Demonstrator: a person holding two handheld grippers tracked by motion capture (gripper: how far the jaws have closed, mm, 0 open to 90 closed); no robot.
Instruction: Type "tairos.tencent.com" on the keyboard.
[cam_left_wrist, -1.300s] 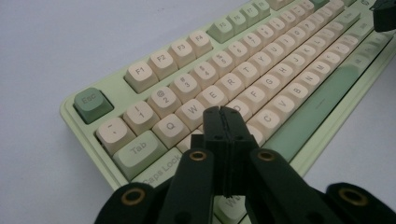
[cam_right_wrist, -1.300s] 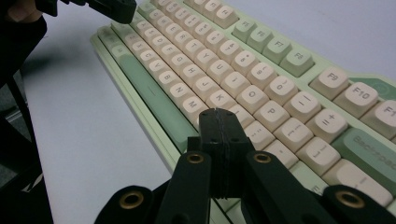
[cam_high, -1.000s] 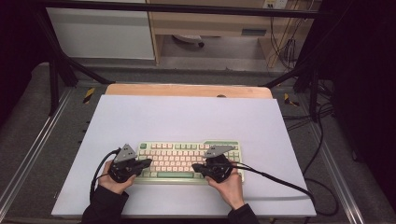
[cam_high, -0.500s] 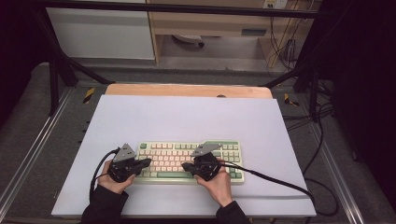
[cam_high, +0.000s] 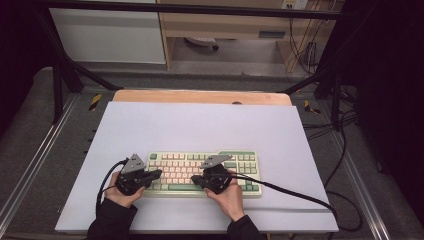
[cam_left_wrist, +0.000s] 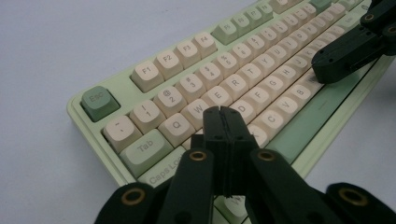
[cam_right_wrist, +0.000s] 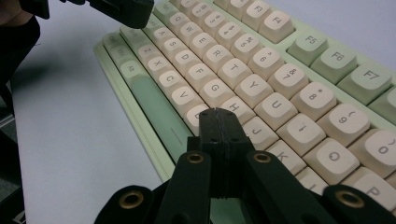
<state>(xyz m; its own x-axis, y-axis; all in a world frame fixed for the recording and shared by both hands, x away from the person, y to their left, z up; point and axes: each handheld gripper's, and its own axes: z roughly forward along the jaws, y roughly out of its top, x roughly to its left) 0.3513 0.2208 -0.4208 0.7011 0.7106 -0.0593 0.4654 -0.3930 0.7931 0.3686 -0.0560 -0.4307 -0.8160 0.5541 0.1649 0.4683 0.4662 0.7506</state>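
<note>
A pale green keyboard (cam_high: 241, 161) with cream keys lies near the front edge of the white table (cam_high: 200, 125). My left gripper (cam_high: 159, 173) is shut with nothing in it, its tip low over the left letter keys. In the left gripper view the closed tip (cam_left_wrist: 222, 112) sits above the keys just right of Caps Lock on the keyboard (cam_left_wrist: 187, 51). My right gripper (cam_high: 196, 179) is also shut and empty, over the bottom letter row by the space bar. In the right gripper view its tip (cam_right_wrist: 217, 114) hovers near B and N on the keyboard (cam_right_wrist: 261, 56).
Each gripper trails a black cable (cam_high: 290, 192) across the table front. A wooden strip (cam_high: 200, 96) borders the table's far edge. Metal frame rails (cam_high: 30, 165) run along both sides, with loose cables (cam_high: 345, 150) on the floor at right.
My right gripper has slid left along the keyboard, from its right half toward the middle. The left gripper has stayed where it was.
</note>
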